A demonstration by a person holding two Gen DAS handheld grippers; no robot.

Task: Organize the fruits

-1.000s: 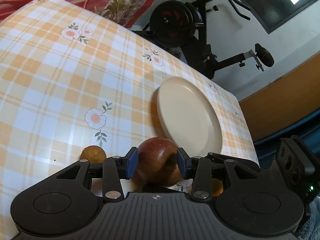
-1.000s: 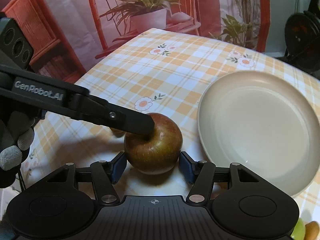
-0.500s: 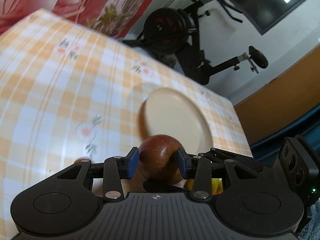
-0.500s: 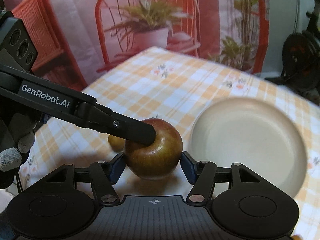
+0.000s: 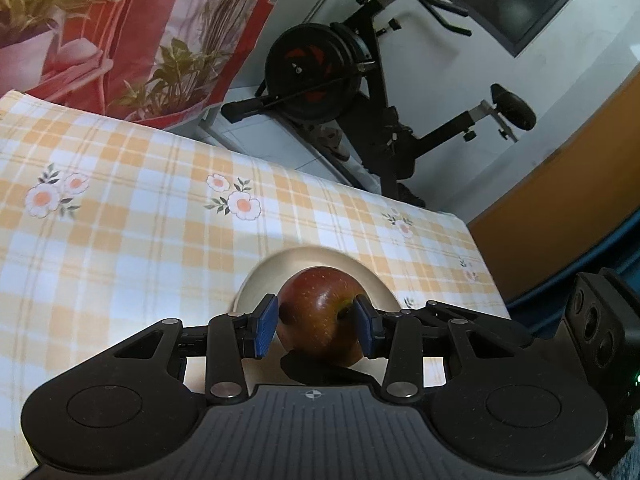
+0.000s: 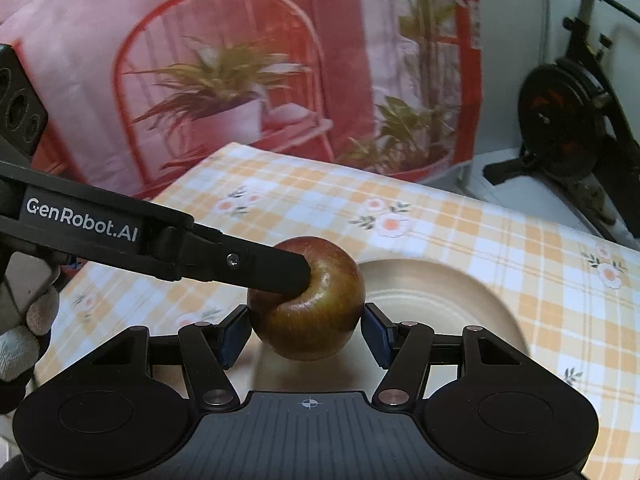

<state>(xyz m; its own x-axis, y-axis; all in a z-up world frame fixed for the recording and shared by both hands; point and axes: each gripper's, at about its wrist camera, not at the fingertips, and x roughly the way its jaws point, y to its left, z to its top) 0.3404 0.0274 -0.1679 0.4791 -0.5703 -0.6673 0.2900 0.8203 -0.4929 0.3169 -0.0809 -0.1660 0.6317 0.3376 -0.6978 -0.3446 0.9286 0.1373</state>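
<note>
The round red-brown apple (image 5: 320,320) hangs clear of the desk (image 5: 120,240), which is spread with an orange-and-white checked, flowered cloth, and sits in front of the round cream plate (image 6: 460,296) that lies toward the desk's far right corner. The left tongs (image 5: 316,324) pinch the apple across its sides, one pad at the stem hollow. The right tongs (image 6: 306,334) bracket the same apple from the other direction, their blue pads at its flanks; whether they truly press I cannot tell.

The step in hand looks like carrying the apple onto the plate. Done well, both grips travel together at one pace, keeping the fruit level, then lower until it rests on the plate's flat middle before either grip spreads.
</note>
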